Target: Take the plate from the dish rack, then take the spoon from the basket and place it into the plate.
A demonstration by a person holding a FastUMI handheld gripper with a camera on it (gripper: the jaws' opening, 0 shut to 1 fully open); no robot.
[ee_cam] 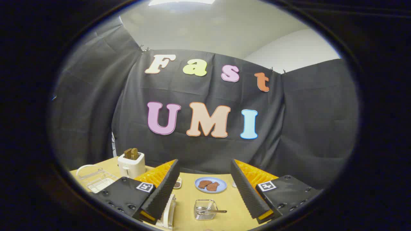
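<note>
My gripper [204,164] is open and holds nothing, raised above a wooden table [231,208]. Between the fingers and below them stands a small clear basket [205,209] with a metal spoon [210,210] lying in it, handle pointing right. A white upright plate [169,210], partly hidden, shows right beside the base of the left finger [162,189]. I cannot make out what holds it up. Beyond the basket lies a blue plate [210,185] carrying two brown pieces of food.
A white toaster [131,164] with toast in it stands at the back left. Next to it, further left, sits a white wire rack [96,179]. A small dish [177,184] with dark contents lies by the left finger. Black cloth walls close the booth.
</note>
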